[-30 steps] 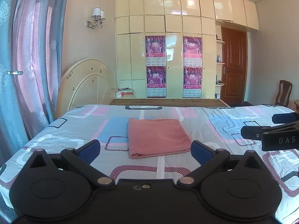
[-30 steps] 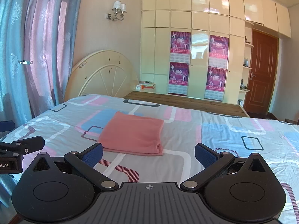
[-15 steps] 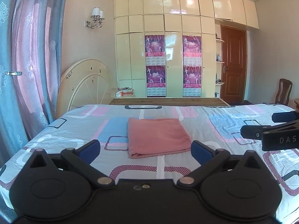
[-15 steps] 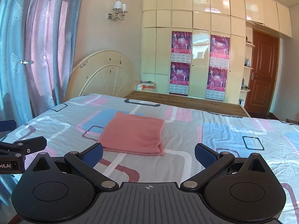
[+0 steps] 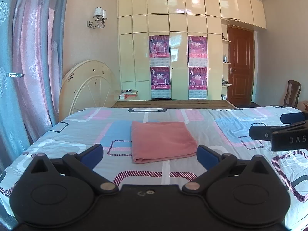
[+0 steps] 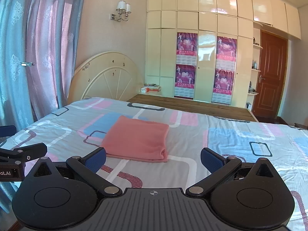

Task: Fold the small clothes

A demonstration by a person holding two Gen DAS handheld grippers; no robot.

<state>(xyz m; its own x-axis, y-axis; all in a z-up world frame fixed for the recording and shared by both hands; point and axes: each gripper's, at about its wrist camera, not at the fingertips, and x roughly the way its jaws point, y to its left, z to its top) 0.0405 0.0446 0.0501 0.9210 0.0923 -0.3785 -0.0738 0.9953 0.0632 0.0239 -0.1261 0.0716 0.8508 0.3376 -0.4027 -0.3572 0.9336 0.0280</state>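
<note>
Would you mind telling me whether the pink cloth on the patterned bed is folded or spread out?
Folded. The pink cloth lies as a compact rectangle on the patterned bedsheet, with stacked layers showing at its near right corner.

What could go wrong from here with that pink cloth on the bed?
The pink cloth already lies folded on the bed; with both the left gripper and the right gripper open, a careless grab at its loose layered edge could undo the fold. Closing low might also pinch the wrinkled sheet beneath.

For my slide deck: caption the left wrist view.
Open left gripper faces a folded pink cloth on the bed; right gripper at right edge.
</note>
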